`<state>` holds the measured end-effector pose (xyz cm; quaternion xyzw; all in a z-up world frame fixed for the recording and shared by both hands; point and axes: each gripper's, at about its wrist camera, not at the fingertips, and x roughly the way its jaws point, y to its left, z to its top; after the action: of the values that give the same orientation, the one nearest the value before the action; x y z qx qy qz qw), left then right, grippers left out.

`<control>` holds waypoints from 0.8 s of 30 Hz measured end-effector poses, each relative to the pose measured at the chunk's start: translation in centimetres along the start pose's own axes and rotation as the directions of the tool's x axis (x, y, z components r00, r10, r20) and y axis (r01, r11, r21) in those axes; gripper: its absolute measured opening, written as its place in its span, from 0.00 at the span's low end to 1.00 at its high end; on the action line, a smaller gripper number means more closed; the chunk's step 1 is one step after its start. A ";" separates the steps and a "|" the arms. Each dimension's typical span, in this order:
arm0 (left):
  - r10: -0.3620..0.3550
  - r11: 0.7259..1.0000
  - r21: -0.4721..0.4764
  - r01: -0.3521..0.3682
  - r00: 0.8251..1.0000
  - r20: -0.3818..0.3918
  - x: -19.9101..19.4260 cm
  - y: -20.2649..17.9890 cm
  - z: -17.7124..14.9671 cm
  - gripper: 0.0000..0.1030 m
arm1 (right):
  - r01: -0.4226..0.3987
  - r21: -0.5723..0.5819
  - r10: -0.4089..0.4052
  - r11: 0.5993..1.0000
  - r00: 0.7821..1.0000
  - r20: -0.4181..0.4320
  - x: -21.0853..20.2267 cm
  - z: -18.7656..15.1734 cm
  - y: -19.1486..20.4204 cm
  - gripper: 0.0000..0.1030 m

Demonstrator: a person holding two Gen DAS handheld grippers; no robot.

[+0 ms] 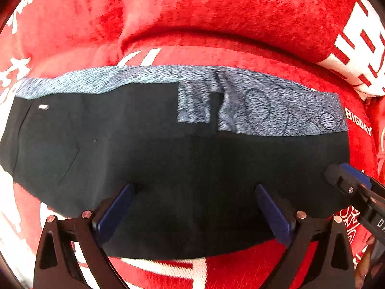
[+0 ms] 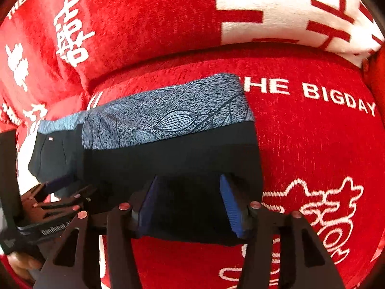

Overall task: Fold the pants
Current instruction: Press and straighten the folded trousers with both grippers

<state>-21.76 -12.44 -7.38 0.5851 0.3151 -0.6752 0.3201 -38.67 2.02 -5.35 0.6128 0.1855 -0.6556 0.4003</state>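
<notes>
Black pants [image 1: 168, 159] with a grey-blue patterned band [image 1: 276, 110] along the far edge lie folded across a red cover. My left gripper [image 1: 195, 207] is open, its blue pads [image 1: 118, 212] spread over the near edge of the pants. My right gripper [image 2: 190, 204] is open over the pants' right end [image 2: 192, 149], pads [image 2: 229, 204] apart on the black cloth. The right gripper also shows at the right edge of the left wrist view [image 1: 349, 180]. The left gripper shows at the lower left of the right wrist view [image 2: 55, 192].
A red plush cover with white lettering [image 2: 324, 96] spreads over a sofa seat. A back cushion [image 1: 216, 12] rises just behind the pants. A red and white cushion [image 2: 288, 12] sits at the far right.
</notes>
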 end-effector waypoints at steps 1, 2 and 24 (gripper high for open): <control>0.008 1.000 -0.012 -0.008 1.000 -0.004 -0.2 0.2 -0.2 0.98 | -0.005 -0.013 0.005 1.000 1.000 -0.002 0.0 0.0 -0.1 0.55; 0.018 1.000 -0.025 -0.018 1.000 -0.006 -0.4 0.3 -0.4 0.98 | -0.009 -0.021 0.009 1.000 1.000 -0.005 0.1 0.1 -0.1 0.55; 0.046 0.995 -0.094 -0.045 0.999 0.008 -4.2 5.4 -3.3 0.98 | 0.070 -0.037 -0.071 0.997 0.997 -0.019 0.9 0.2 3.5 0.58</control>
<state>-15.02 -12.70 -3.85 0.5731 0.3315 -0.6551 0.3640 -36.11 -0.59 -5.33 0.6052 0.2230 -0.6595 0.3860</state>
